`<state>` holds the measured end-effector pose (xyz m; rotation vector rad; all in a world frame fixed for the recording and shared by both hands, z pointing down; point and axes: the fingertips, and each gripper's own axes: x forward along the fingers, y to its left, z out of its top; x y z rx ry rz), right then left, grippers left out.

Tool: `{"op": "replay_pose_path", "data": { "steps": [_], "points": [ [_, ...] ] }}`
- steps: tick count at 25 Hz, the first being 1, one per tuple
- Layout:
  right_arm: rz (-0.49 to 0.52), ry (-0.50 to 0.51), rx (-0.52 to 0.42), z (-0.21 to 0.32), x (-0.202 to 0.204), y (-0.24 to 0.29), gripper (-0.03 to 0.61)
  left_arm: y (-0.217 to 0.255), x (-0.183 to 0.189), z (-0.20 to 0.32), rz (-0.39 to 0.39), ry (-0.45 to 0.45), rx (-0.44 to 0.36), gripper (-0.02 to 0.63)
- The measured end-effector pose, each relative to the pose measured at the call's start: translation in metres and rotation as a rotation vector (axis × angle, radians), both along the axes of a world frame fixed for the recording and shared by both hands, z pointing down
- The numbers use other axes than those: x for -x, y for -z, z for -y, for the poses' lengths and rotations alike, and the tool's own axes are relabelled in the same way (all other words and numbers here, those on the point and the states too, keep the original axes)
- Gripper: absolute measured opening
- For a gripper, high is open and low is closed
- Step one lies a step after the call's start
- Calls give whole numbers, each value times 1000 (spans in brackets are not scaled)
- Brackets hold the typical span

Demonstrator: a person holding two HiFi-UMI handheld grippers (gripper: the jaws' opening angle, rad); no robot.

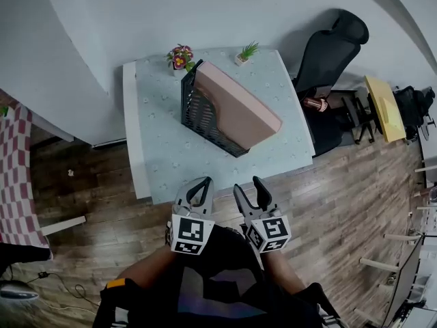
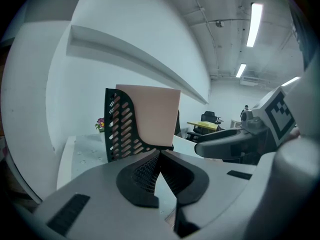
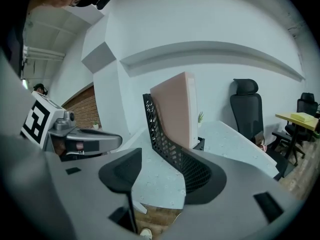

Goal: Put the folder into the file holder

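Observation:
A pink folder [image 1: 239, 108] stands slanted inside the black mesh file holder [image 1: 201, 118] in the middle of the pale table [image 1: 164, 162]. Both grippers hang in front of my body, off the table's near edge and well short of the holder. My left gripper [image 1: 200, 182] has its fingertips together, with nothing held. My right gripper [image 1: 249, 183] stands open and empty. The left gripper view shows the folder [image 2: 155, 114] and holder [image 2: 120, 129] beyond the touching jaws [image 2: 160, 154]. The right gripper view frames the folder [image 3: 175, 109] and holder [image 3: 165, 139] above the spread jaws [image 3: 165, 171].
A small flower pot [image 1: 180, 58] and a green plant [image 1: 246, 51] sit at the table's far edge. A black office chair [image 1: 328, 46] stands to the right, with a yellow desk [image 1: 384, 108] beyond it. A checkered cloth [image 1: 17, 183] lies at the left over the wood floor.

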<state>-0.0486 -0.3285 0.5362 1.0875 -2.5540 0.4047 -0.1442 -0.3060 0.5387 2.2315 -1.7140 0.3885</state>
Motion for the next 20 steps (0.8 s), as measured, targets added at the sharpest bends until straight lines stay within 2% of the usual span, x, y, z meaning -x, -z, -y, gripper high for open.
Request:
{"op": "replay_pose_path", "data": {
  "steps": [6, 20],
  "points": [
    [28, -6, 4, -12, -44, 3, 247, 1, -47, -15, 32, -18, 9, 6],
    [90, 35, -39, -69, -140, 23, 253, 12, -138, -84, 114, 45, -13, 8]
  ]
}}
